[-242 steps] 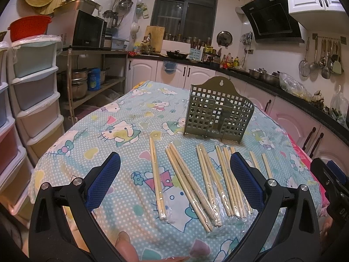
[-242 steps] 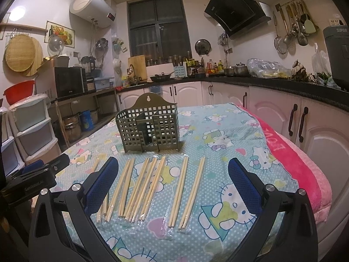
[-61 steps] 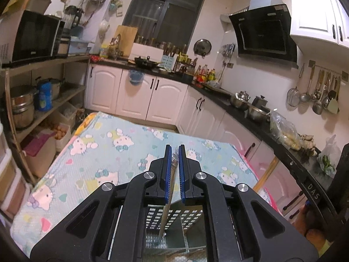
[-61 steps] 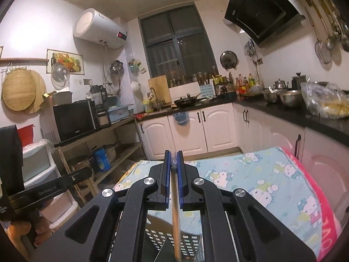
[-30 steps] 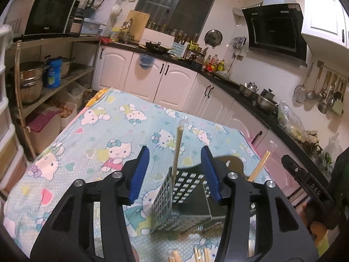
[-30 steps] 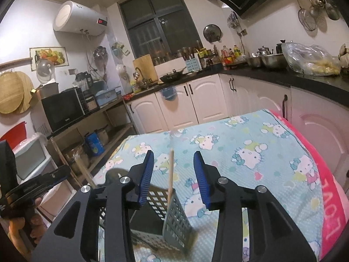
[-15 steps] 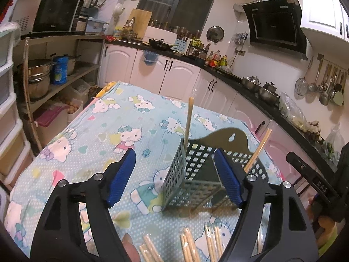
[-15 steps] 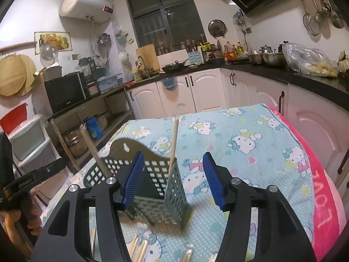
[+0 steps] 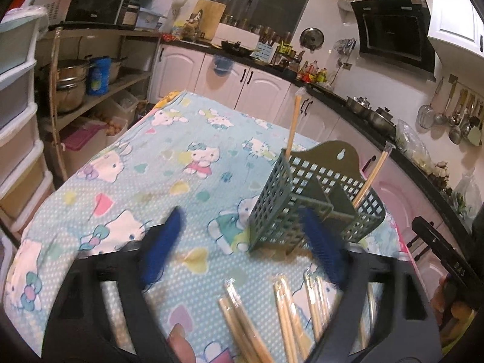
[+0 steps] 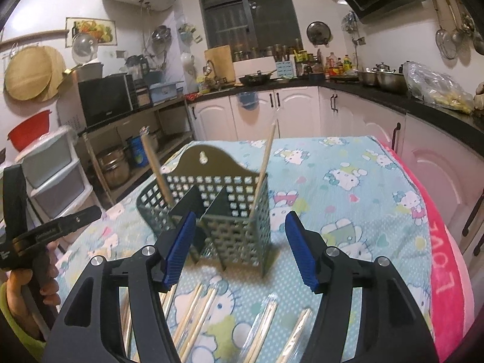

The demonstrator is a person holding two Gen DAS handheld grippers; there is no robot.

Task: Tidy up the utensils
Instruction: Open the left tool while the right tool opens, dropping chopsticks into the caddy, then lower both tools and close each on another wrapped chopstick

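Centrally, on the counter (image 10: 348, 163) under its cartoon-cat cloth, stands the green perforated utensil basket (image 10: 211, 199), upright, with inner dividers. Two wrapped chopstick pairs lean inside it: one (image 10: 263, 166) in the compartment at the right end as seen from the right wrist, the other (image 10: 155, 171) at the left end, both tilted, tops above the rim. Left wrist view shows the same basket (image 9: 314, 199) with the sticks at opposite ends (image 9: 292, 125) (image 9: 372, 175).

Left tongs (image 9: 242, 251): jaws opening, spread wide, blue pads blurred, nothing between them; basket sits just beyond the right-hand pad.

Right tongs (image 10: 239, 249): jaws opening, moderately spread, nothing pinched; basket lies beyond the tips, seen through the gap.

More wrapped chopsticks (image 10: 193, 317) lie flat on the cloth in front of the basket, near both tongs; also seen in the left wrist view (image 9: 287, 311), partly blurred.

A hand (image 10: 30, 290) grips the handle of the left tool at the left edge of the right wrist view
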